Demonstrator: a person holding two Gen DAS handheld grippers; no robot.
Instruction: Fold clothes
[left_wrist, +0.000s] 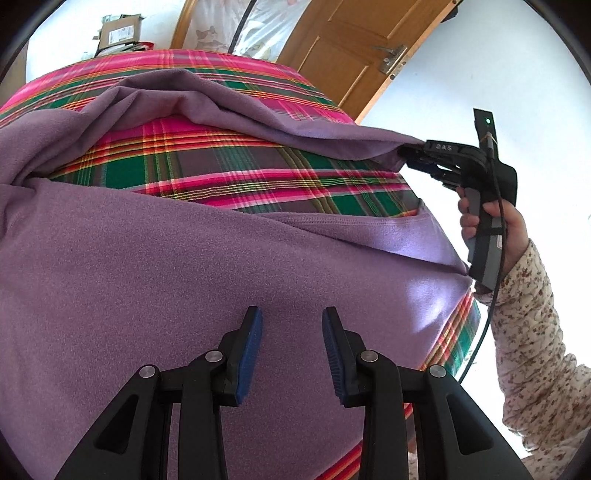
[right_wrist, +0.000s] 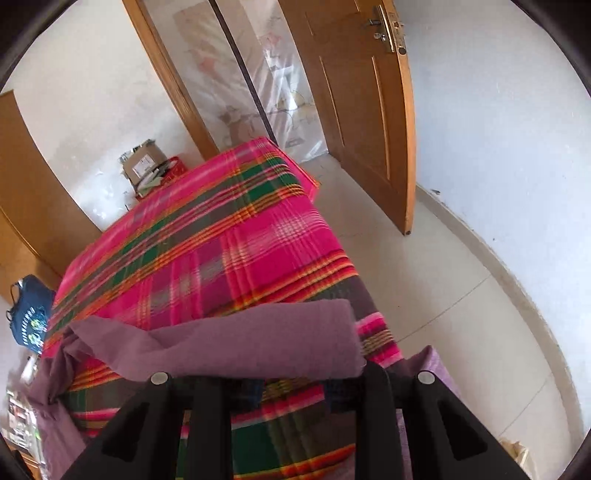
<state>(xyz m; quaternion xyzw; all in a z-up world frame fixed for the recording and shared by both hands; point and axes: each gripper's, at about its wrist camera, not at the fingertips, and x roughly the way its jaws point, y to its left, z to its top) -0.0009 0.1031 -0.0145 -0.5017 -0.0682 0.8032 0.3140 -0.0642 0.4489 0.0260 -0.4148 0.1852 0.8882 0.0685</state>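
A bed with a pink, green and orange plaid cover (left_wrist: 229, 177) fills most of both views, standing on a pale tiled floor (right_wrist: 443, 288) near an open wooden door (right_wrist: 354, 110). Spread across the near part of the cover lies a purple fleece garment (left_wrist: 147, 277), its broad body flat under the left camera and one long part lifted and stretched out towards the bed's right edge, with plaid showing in the gap between the two.

At that edge the right hand-held gripper (left_wrist: 408, 155) is clamped on the tip of the lifted purple part, holding it raised above the cover; a hand (left_wrist: 491, 229) in a floral-print sleeve (left_wrist: 535, 332) grasps its handle. In the right wrist view the same purple flap drapes across the front of the fingers and hides their tips.

The left hand-held gripper (left_wrist: 291, 332) hangs over the flat body of the garment, its blue-padded jaws standing apart with nothing between them.

Beyond the far end of the bed sits a cardboard box (right_wrist: 146, 162), and a dark blue bag (right_wrist: 29, 317) hangs beside the bed's left side.
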